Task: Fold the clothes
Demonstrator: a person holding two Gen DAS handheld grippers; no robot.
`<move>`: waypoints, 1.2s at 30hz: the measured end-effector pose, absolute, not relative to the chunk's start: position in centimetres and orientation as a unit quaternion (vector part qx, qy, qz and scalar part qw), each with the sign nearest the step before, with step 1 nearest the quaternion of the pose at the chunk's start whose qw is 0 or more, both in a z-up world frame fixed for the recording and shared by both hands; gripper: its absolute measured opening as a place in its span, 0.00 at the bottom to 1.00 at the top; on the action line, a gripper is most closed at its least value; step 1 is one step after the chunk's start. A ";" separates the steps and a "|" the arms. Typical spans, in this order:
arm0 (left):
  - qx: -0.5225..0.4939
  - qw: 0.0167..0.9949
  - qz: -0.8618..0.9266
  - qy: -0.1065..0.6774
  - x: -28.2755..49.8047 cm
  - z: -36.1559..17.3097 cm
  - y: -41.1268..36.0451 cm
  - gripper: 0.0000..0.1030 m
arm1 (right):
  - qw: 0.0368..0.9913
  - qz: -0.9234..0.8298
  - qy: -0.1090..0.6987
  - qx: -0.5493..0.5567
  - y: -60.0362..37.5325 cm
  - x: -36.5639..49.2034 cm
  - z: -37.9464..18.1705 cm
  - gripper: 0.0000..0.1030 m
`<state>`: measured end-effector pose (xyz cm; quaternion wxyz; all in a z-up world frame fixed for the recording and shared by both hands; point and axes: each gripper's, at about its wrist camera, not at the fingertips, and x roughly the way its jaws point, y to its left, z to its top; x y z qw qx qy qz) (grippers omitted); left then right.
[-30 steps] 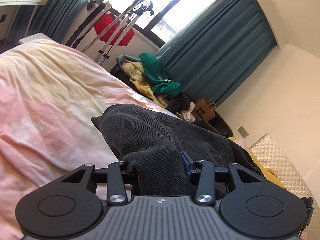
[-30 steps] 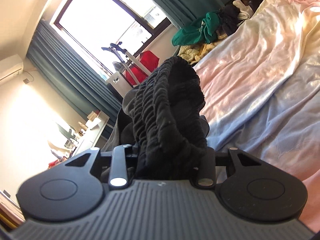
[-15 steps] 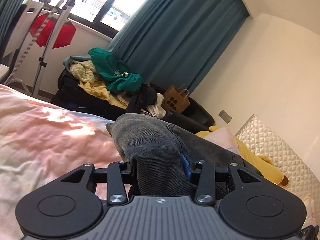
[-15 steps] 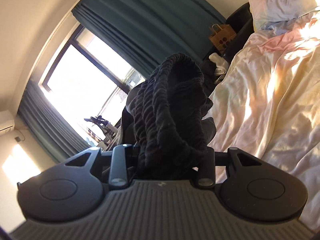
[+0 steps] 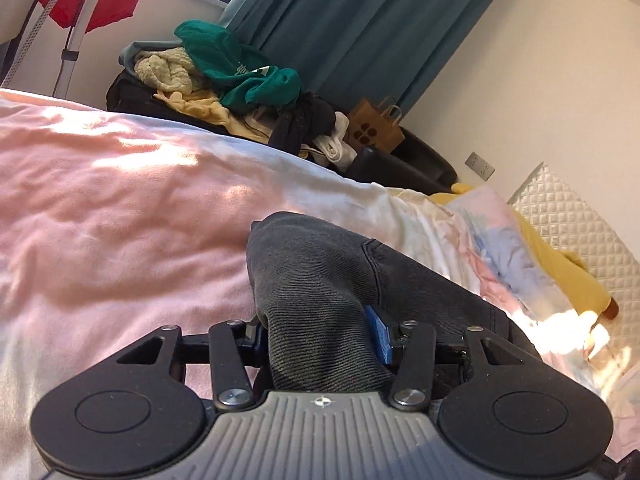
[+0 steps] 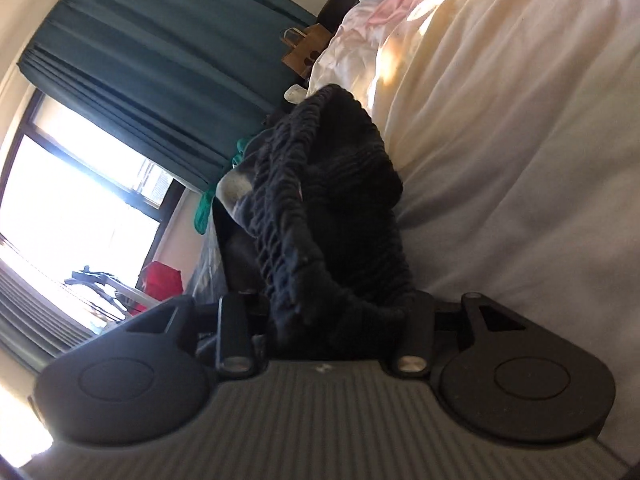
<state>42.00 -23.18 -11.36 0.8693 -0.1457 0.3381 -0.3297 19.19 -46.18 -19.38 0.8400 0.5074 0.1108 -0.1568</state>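
A dark grey pair of trousers point(image 5: 320, 280) bulges up between the fingers of my left gripper point(image 5: 320, 336), which is shut on the cloth, low over the pink bed cover point(image 5: 100, 232). A seam runs across the fabric to the right. My right gripper point(image 6: 336, 320) is shut on the black gathered waistband point(image 6: 316, 200) of the same garment, close beside the cream part of the bed cover point(image 6: 520, 140). The fingertips of both grippers are hidden by cloth.
A pile of clothes point(image 5: 224, 72) lies beyond the far side of the bed, with a brown paper bag point(image 5: 372, 132) next to it. Teal curtains point(image 5: 360, 20) and a window point(image 6: 60, 200) stand behind. A yellow item point(image 5: 560, 268) and quilted headboard point(image 5: 580, 216) are right.
Both grippers have swung with the trousers and come down nearer the bed. The left view turned right towards the headboard. The right view rolled so the bed fills its right side.
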 end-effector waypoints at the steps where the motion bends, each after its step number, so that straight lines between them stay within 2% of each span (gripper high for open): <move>1: -0.135 0.871 -0.328 0.339 41.9 -11.0 -23.2 0.51 | 0.840 -0.159 0.113 0.506 -46.1 19.2 -19.4 0.45; 5: -0.110 0.881 -0.299 0.350 40.1 -8.1 -22.5 0.57 | 0.827 -0.158 0.138 0.521 -46.5 18.8 -19.1 0.51; 8: -0.090 0.890 -0.287 0.343 37.8 -5.2 -21.6 0.76 | 0.814 -0.160 0.164 0.533 -46.9 17.6 -17.8 0.55; 14: -0.047 0.902 -0.302 0.304 31.2 1.4 -19.3 0.84 | 0.871 -0.204 0.198 0.401 -43.9 13.6 -11.7 0.55; 16: -0.033 0.907 -0.304 0.290 28.6 3.2 -18.5 0.85 | 0.887 -0.205 0.186 0.370 -42.5 11.9 -9.6 0.55; 23: 0.030 0.923 -0.316 0.217 17.5 8.5 -15.9 0.99 | 0.932 -0.174 0.129 0.290 -36.9 6.0 -2.8 0.55; 29: 0.059 0.933 -0.296 0.195 10.0 10.8 -13.6 1.00 | 0.955 -0.156 0.109 0.227 -31.4 2.0 1.6 0.55; 36: 0.066 0.948 -0.252 0.184 5.1 10.2 -10.8 1.00 | 0.967 -0.156 0.102 0.173 -26.7 -0.7 2.2 0.56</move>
